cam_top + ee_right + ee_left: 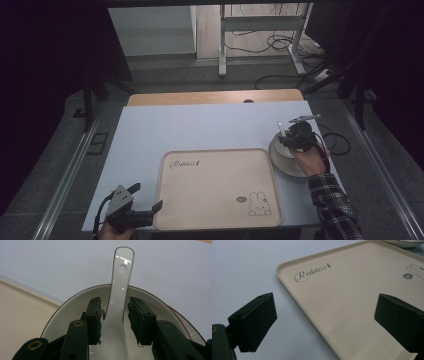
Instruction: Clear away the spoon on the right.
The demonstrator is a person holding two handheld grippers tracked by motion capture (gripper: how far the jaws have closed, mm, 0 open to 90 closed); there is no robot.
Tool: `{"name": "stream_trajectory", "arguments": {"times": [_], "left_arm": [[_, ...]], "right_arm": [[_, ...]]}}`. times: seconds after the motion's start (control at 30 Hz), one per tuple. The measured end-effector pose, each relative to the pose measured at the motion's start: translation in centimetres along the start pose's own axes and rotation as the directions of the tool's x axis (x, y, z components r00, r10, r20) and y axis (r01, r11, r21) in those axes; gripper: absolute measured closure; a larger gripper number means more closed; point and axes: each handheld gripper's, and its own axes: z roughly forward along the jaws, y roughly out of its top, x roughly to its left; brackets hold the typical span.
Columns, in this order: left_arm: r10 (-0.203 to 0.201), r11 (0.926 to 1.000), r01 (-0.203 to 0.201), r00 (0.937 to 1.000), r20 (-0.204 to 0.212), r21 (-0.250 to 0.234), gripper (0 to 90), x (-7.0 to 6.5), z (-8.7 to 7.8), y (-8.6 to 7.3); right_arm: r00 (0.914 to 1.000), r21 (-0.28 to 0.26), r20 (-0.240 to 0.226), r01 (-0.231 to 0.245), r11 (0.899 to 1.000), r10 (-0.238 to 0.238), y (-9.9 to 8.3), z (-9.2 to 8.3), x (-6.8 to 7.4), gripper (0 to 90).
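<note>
Left gripper (148,204): black body, grey three-cornered plate on top with small dark holes, black cable trailing off its left side. Its jaws were blocky black pads with small holes in their top faces. Right gripper (114,321): black, same grey plate, brass-coloured rivets at the linkage pivots, pad edges frayed. Right sleeve (334,205) was dark plaid with light lines.

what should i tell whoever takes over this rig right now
Right tongs: jaws astride the white spoon's handle inside the bowl; left pad touching, a sliver of gap at the right, so not yet clamped.
Left tongs: open, idle over the near left edge of the beige tray.
Bowl sits on the table just right of the tray.
Done: spoon straddled.
Left: likely close, then lift the spoon.
</note>
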Motion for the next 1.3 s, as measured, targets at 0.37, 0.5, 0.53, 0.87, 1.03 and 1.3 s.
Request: {"name": "stream_trajectory", "arguments": {"times": [0.37,0.5,0.53,0.87,1.03,1.3], "left_arm": [[-0.001,1.0000,0.001,1.0000,-0.001,-0.001,3.9,0.0,0.0,0.0],[0.002,1.0000,-0.002,1.0000,-0.001,-0.001,3.9,0.0,0.0,0.0],[0.002,1.0000,-0.002,1.0000,-0.002,0.000,3.9,0.0,0.0,0.0],[0.006,1.0000,-0.006,1.0000,-0.005,0.002,3.9,-0.1,0.0,0.0],[0.006,1.0000,-0.006,1.0000,-0.004,0.002,4.0,-0.1,0.0,0.0],[0.007,1.0000,-0.007,1.0000,-0.005,0.003,4.0,-0.1,0.1,0.0]], "right_arm": [[0.9999,-0.011,0.009,0.011,1.000,-0.011,0.2,0.1,0.5,74.3],[0.9999,-0.019,-0.006,0.012,1.000,-0.012,0.2,-0.5,0.4,74.4],[0.9999,-0.020,-0.011,0.012,1.000,-0.012,0.2,-0.8,0.4,74.5],[0.9981,-0.043,-0.059,0.015,0.999,-0.017,0.7,-3.1,0.4,74.6],[0.9970,-0.042,-0.073,0.022,0.999,-0.025,1.1,-3.9,0.5,74.7],[0.9950,-0.054,-0.093,0.030,0.998,-0.035,1.6,-5.6,0.5,74.7]]}}
